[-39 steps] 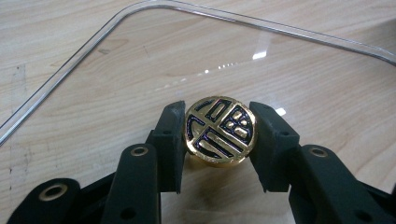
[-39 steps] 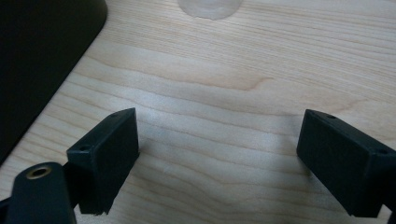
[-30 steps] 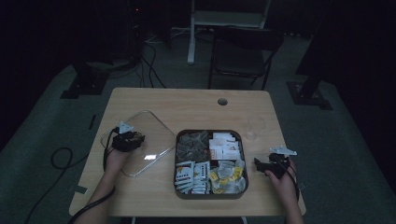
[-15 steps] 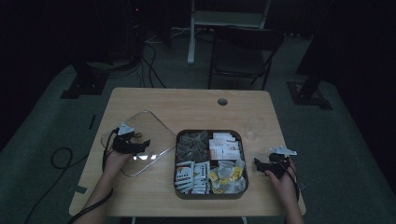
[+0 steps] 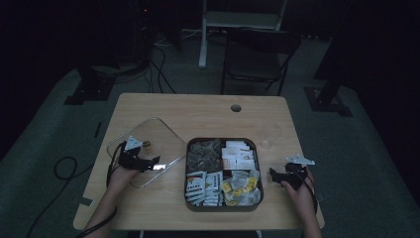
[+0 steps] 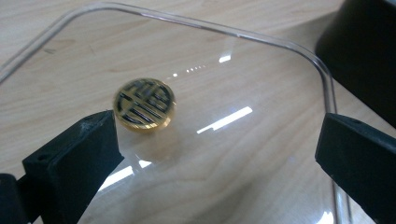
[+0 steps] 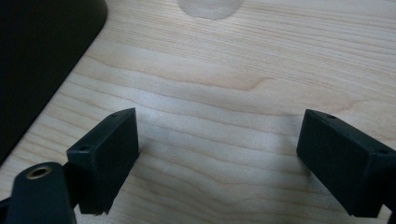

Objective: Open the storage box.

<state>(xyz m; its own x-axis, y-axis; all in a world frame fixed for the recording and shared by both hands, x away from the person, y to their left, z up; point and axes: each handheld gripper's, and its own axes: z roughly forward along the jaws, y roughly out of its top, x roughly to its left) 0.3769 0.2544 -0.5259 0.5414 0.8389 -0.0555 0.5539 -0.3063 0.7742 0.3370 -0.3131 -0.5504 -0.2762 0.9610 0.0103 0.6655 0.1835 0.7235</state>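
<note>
Since a second ago: left tool [image 5: 154,162] drawn back a little toward the person's side over the clear lid [image 5: 163,139], jaws just been opening and now spread wide, nothing pinched between them. Gold knob [image 6: 144,103] of the lid seen in the left gripper view just beside the tip of one jaw, free of both pads, standing at the lid's middle. Lid lying flat on the table [image 5: 198,106], left of the dark tray [image 5: 187,163], its near right corner close to the tray's left wall; whether touching, cannot tell. Tray holding sorted packets: brown ones in the far left compartment, white ones far right, red-and-white ones near left, yellow and pale ones near right.

Right tool [image 5: 273,172] unmoved, resting low at the table's right edge, just right of the tray, pointing toward it. Released as well: in the right gripper view [image 7: 219,154], both jaws set well apart over bare wood, nothing between them, the tray's dark wall [image 7: 42,60] at upper left. Round cable hole [image 5: 236,107] near the far edge of the table.
</note>
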